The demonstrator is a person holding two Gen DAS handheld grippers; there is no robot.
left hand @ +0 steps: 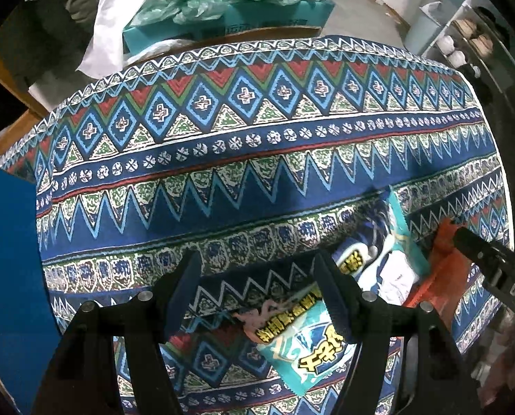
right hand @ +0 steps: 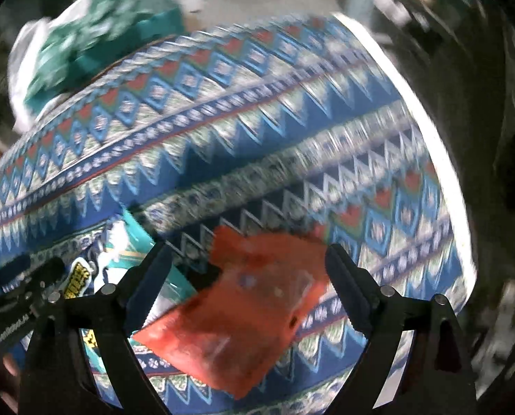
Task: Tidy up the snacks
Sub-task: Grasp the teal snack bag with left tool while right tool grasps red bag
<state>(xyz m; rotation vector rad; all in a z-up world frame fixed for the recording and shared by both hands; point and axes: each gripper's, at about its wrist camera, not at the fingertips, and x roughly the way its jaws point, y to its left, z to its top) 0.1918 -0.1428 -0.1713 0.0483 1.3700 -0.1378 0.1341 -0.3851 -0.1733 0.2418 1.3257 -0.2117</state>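
Two teal snack packets lie on the patterned tablecloth (left hand: 257, 159): one (left hand: 302, 342) under my open left gripper (left hand: 257, 290), by its right finger, and another (left hand: 385, 252) farther right. An orange-red snack packet (right hand: 247, 311) lies flat between the fingers of my open right gripper (right hand: 247, 276); that view is blurred. The orange packet also shows in the left wrist view (left hand: 440, 269), with the right gripper (left hand: 489, 263) over it. In the right wrist view a teal packet (right hand: 126, 249) lies at the left, next to the left gripper (right hand: 25, 287).
A round table with a blue, red and green zigzag cloth (right hand: 292, 121) fills both views. Behind it stand a teal box (left hand: 257, 17) with green and white plastic bags. A blue panel (left hand: 8, 259) is at the left. Shelves (left hand: 458, 41) stand at the far right.
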